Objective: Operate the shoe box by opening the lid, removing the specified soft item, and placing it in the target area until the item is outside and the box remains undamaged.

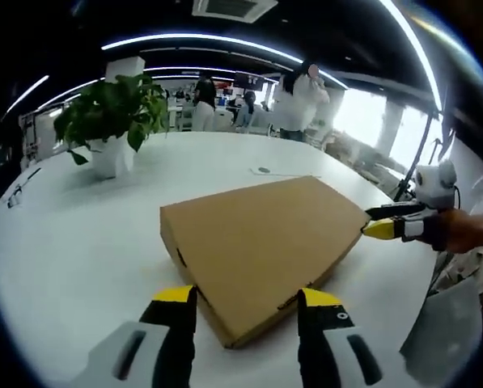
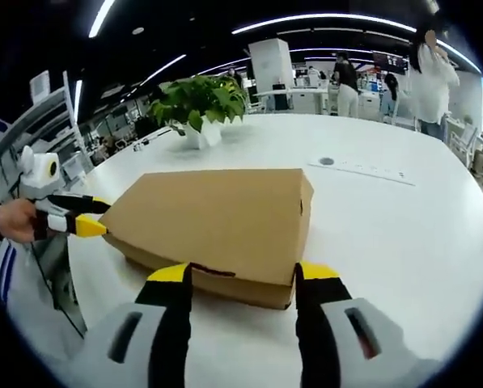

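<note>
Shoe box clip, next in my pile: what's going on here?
A person works on a closed cardboard shoe box lying on a white table, with a hand-held gripper in each hand. The left hand-held gripper is open at one end of the box, its jaws straddling a corner. The right hand-held gripper is open at the opposite end, jaws either side of the box's edge. The lid is still down and nothing has been taken out. A potted plant stands beyond the box.

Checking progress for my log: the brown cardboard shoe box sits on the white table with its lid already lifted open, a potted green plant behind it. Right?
Not quite: the brown cardboard shoe box is closed, its lid flat, as the right gripper view shows. It does sit on the white table, with the potted green plant behind it.
</note>
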{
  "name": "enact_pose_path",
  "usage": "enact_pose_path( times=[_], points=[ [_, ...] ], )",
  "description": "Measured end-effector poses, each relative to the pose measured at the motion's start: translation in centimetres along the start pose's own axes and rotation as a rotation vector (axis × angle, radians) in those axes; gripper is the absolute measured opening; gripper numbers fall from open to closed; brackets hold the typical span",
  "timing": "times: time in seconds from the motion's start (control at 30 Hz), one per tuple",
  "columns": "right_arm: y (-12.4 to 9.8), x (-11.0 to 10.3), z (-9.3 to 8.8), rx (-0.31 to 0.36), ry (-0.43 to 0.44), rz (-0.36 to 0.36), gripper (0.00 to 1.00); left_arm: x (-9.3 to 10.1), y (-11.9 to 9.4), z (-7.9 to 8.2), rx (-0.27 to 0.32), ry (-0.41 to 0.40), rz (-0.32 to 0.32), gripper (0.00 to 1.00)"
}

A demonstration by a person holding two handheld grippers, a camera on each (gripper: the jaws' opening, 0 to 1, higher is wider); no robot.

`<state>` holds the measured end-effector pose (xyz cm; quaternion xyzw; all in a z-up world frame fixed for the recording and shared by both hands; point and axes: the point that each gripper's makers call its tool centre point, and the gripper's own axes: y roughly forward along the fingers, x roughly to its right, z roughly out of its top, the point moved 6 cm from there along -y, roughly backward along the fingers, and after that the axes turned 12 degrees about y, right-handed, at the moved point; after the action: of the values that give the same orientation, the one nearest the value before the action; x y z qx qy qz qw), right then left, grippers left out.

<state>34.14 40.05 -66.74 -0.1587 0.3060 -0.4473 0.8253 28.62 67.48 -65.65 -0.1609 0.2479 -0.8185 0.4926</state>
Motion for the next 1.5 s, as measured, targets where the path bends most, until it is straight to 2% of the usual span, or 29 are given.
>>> enact_pose_path(
  times=[0.03,0.07,0.37,0.63,0.87,1.1,1.17,1.2,1.33,1.5],
  points=[
    [-0.2,0.3,0.0,0.010,0.021,-0.023,0.45,-0.1,0.0,0.0,0.000,0.000,-0.002,0.49],
    [-0.3,0.1,-0.1,0.006,0.027,-0.005,0.44,0.0,0.0,0.0,0.001,0.002,-0.005,0.49],
    [-1.4,0.1,-1.0,0.000,0.024,-0.023,0.44,1.0,-0.5,-0.4,-0.003,0.036,-0.041,0.51],
    [-2.6,-0.5,-2.2,-0.001,0.023,-0.024,0.44,2.1,-1.9,-1.4,-0.011,0.055,-0.057,0.51],
    [-3.3,-1.5,-3.2,-0.012,0.013,-0.010,0.44,2.7,-3.6,-2.6,-0.021,0.054,-0.046,0.49],
    [-3.5,-1.8,-3.5,-0.015,0.003,0.005,0.44,2.9,-4.3,-3.0,-0.022,0.059,-0.047,0.49],
    [-3.5,-1.6,-3.4,-0.017,0.004,0.014,0.45,3.0,-4.2,-3.0,-0.023,0.064,-0.047,0.51],
    [-3.5,-1.7,-3.4,-0.015,0.015,0.046,0.47,3.1,-4.2,-3.0,-0.021,0.063,-0.052,0.53],
    [-3.7,-2.0,-3.8,-0.037,-0.055,0.097,0.55,3.5,-4.3,-2.9,-0.018,0.070,-0.081,0.62],
    [-3.6,-1.2,-3.6,-0.057,-0.098,0.073,0.45,3.6,-4.3,-3.1,-0.035,0.128,-0.097,0.63]
  ],
)
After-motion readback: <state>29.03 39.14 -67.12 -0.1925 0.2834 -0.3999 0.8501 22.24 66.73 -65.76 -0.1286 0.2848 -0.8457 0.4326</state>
